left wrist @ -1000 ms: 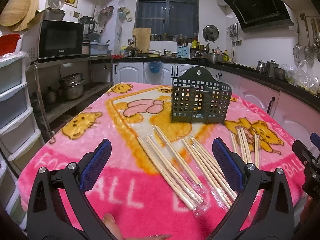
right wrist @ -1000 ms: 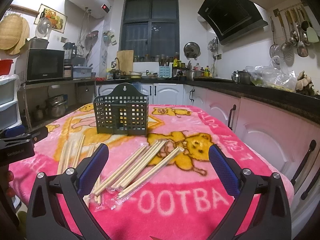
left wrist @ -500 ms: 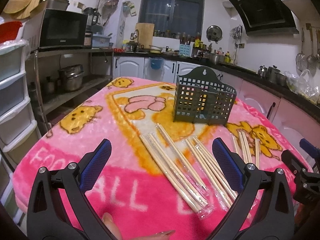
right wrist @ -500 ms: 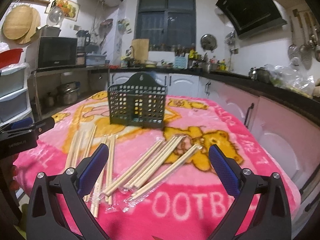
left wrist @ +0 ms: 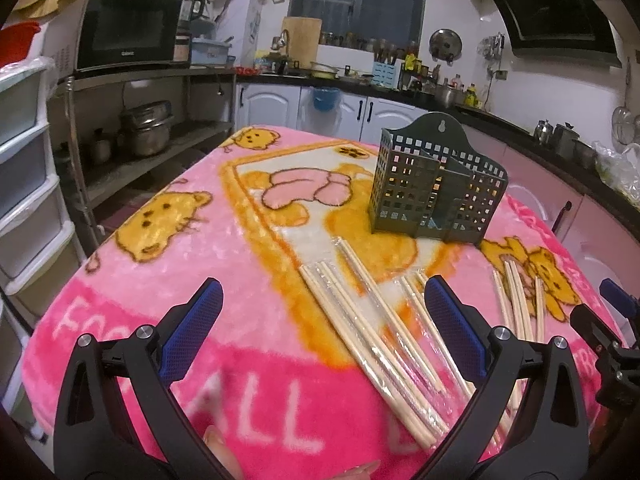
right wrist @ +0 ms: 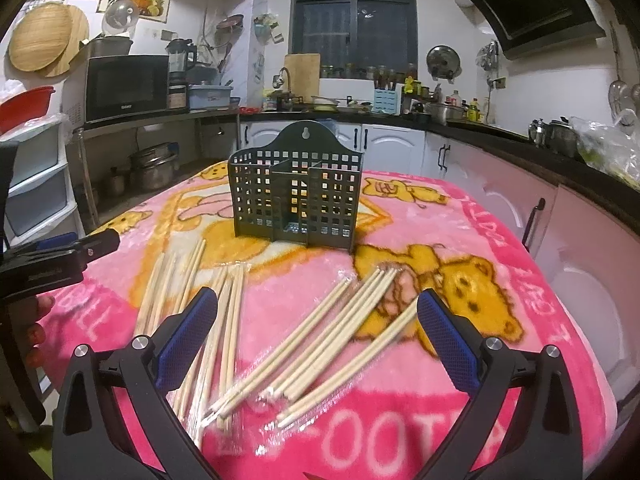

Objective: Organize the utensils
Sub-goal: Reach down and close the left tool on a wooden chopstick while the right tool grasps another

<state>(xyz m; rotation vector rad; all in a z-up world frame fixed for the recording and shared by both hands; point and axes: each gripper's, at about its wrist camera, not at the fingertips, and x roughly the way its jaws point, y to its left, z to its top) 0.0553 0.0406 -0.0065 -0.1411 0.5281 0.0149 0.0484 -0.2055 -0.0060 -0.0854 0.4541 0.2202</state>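
Note:
A dark green perforated utensil holder [left wrist: 436, 190] [right wrist: 296, 196] stands upright mid-table with nothing in it. Several wooden chopsticks in clear wrappers [left wrist: 368, 328] lie in front of it, with another bunch [left wrist: 518, 300] further right. In the right wrist view, one bunch [right wrist: 332, 336] lies between my fingers and another [right wrist: 188, 292] lies to the left. My left gripper [left wrist: 320, 328] hovers open above the near bunch. My right gripper [right wrist: 316, 336] is open over its bunch, holding nothing. Each gripper shows at the edge of the other's view.
A pink cartoon blanket [left wrist: 180, 280] covers the table. Plastic drawers [left wrist: 24, 184] stand at the left, with a shelf of pots [left wrist: 148, 132] and a microwave [left wrist: 128, 32] behind. Counters and white cabinets [right wrist: 500, 184] run along the back and right.
Both grippers have tilted down and moved closer over the chopsticks. The right one has swung left so the holder is centred ahead. Both stay open.

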